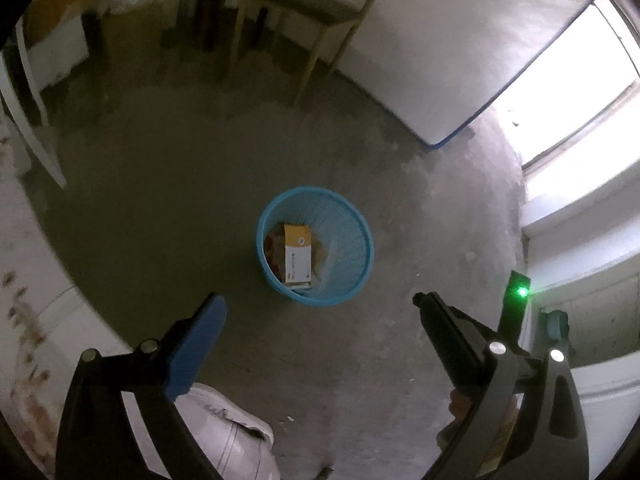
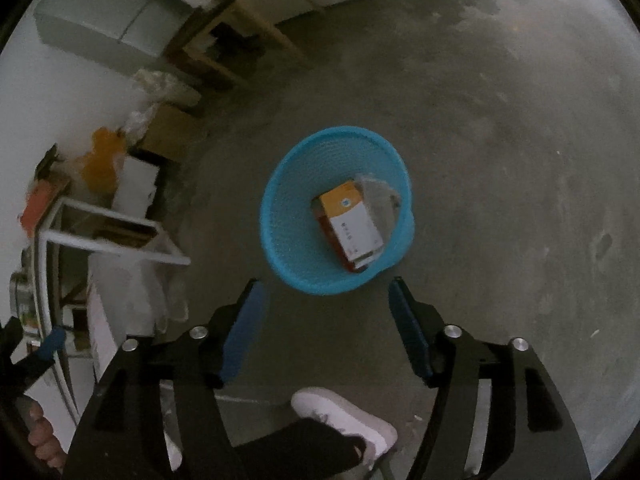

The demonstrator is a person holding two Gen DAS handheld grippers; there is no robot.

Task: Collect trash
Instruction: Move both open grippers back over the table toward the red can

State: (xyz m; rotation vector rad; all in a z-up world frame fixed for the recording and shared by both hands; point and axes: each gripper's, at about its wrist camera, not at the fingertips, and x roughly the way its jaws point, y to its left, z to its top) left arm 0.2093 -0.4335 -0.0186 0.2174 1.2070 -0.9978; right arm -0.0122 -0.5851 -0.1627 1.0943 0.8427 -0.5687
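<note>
With both grippers, left gripper (image 1: 320, 304) and right gripper (image 2: 324, 292), gaping empty above the blue basket (image 1: 362, 264), its box (image 2: 352, 222) seemingly settled, lift clear without nudging the rim.

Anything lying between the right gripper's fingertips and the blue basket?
No. In the right wrist view, only bare concrete floor separates the open right gripper from the blue basket.

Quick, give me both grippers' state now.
Left gripper: open, empty.
Right gripper: open, empty, above the blue basket.
</note>
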